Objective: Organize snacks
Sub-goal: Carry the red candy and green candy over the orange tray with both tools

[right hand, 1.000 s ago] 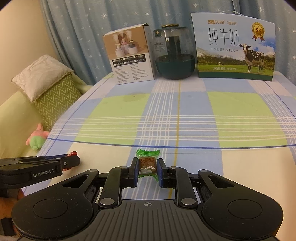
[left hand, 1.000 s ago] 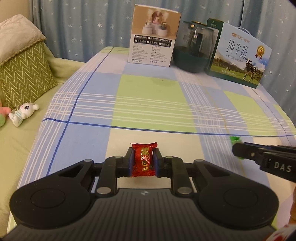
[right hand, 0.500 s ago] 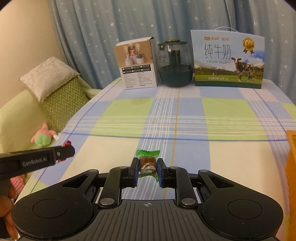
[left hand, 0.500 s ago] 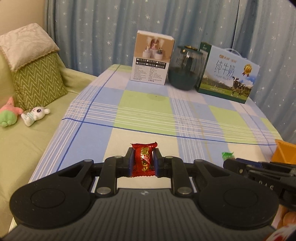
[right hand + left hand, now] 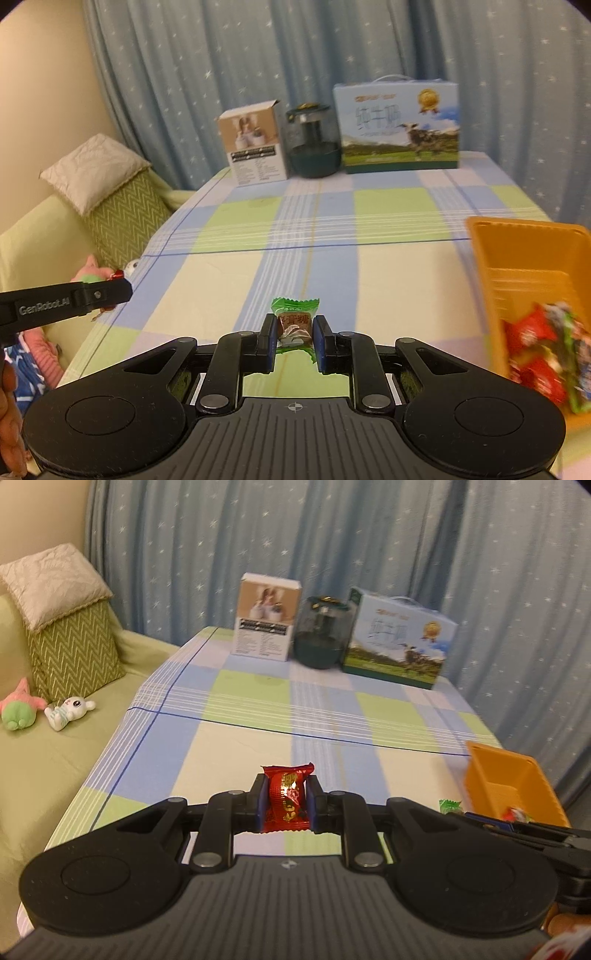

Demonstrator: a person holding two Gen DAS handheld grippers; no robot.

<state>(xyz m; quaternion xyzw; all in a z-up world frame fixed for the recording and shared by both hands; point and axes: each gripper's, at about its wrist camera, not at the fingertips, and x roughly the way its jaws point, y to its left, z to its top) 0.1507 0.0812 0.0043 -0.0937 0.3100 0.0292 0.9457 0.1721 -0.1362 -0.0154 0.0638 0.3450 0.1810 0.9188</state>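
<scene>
A: What is held by the left tongs [image 5: 286, 803]?

B: A red-wrapped candy [image 5: 287, 798] is clamped upright between the narrow jaws, its crimped top edge standing above them. The checked worktop [image 5: 236, 746] is seen below and ahead.

A: And the right tongs [image 5: 294, 341]?

B: A green-wrapped candy [image 5: 294, 325] is pinched there in the same way, the jaws drawn in close against its sides.

A: Where is the container placed?

B: An orange bin [image 5: 524, 258] is seen to the right of the right tongs, near the worktop's right edge. Red and green wrapped snacks [image 5: 546, 350] are heaped inside it, blurred. From the left view the same bin lies ahead and to the right, just beyond the right tongs' tip.

A: What is found further ahead?

B: A white box [image 5: 266, 616], a dark jar [image 5: 322, 633] and a milk carton [image 5: 400, 642] are lined up at the far edge, before a starred blue curtain [image 5: 332, 535]. To the left, a green cushion [image 5: 70, 650] and soft toys [image 5: 44, 710] are seen.
</scene>
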